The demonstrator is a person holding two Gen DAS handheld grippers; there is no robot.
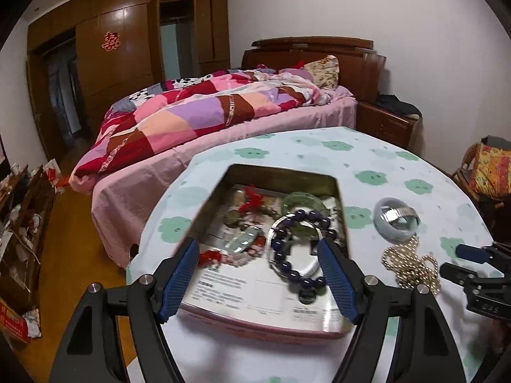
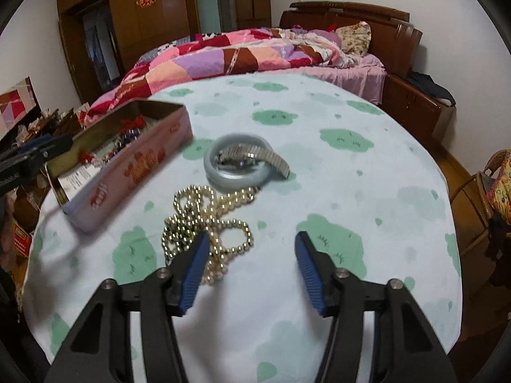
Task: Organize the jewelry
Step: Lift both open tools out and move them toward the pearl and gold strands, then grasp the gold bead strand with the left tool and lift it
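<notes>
Pearly bead necklace (image 2: 207, 223) heaped on the floral-clothed surface (image 2: 351, 191), just right of the pink tin (image 2: 134, 172). Right hand-held gripper (image 2: 252, 245) wide open, empty, left pad over the strand; best recentred, then closed low. Left hand-held gripper (image 1: 258, 249) spread empty above the tin: dark bead bracelet (image 1: 300, 249), green bangle (image 1: 303, 202), red-tasselled charms (image 1: 252, 199). Grey bangle (image 2: 238, 166) and watch (image 2: 252, 156) farther off.
</notes>
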